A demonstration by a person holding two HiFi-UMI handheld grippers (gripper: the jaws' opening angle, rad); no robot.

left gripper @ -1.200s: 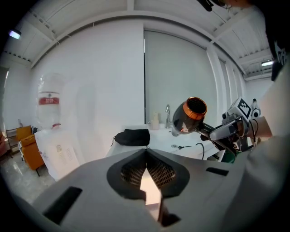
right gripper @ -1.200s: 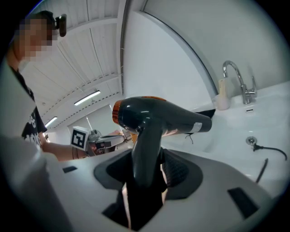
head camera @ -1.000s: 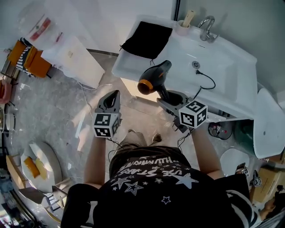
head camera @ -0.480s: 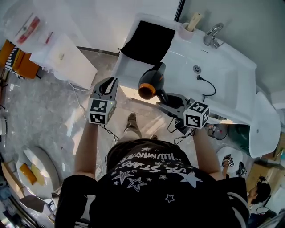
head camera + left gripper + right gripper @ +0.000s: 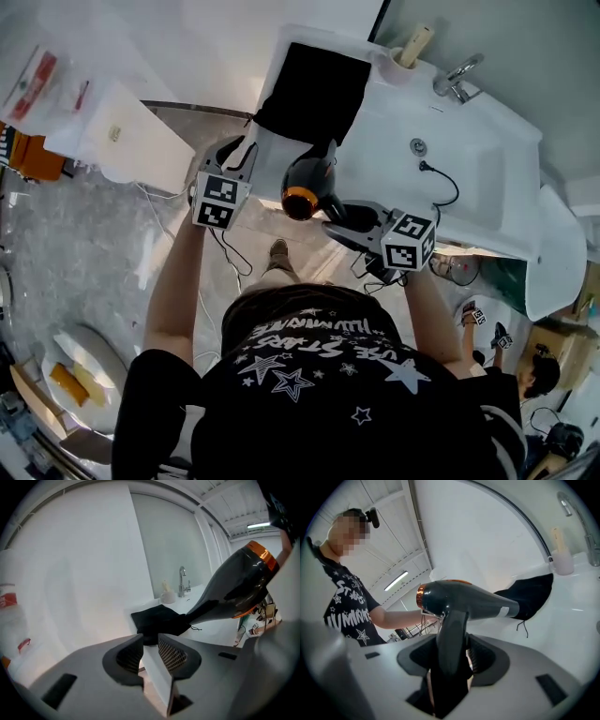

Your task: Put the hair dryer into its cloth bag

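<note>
right gripper [image 5: 337,217] is clamped on the handle of the hair dryer [image 5: 307,178] and holds it in the air just off the front edge of the white counter [image 5: 487,202]. the nozzle aims at the cloth bag [image 5: 314,92] and the orange-ringed back end faces the person. the bag lies flat on the counter's left end, its near corner drooping over the front edge. there's open floor below both tools and a clear gap of air between them, with a wall close behind the counter. left gripper [image 5: 239,150] sits right at the counter's front-left corner, near the bag's hanging corner but not touching it. its jaws have just been opening and now stand partly apart with nothing between them. the left gripper view shows that gap plainly, with the counter's edge running through it and the dryer's body crossing on the right toward the bag. the right gripper view shows the pads pressing on the dark handle, which the head view mostly hides. only the head view takes in the basin, the faucet [image 5: 457,77], the cup [image 5: 410,52] and a black cord [image 5: 442,183] lying in the sink. both forearms reach forward, grippers tipped slightly down, marker cubes facing up.
</note>
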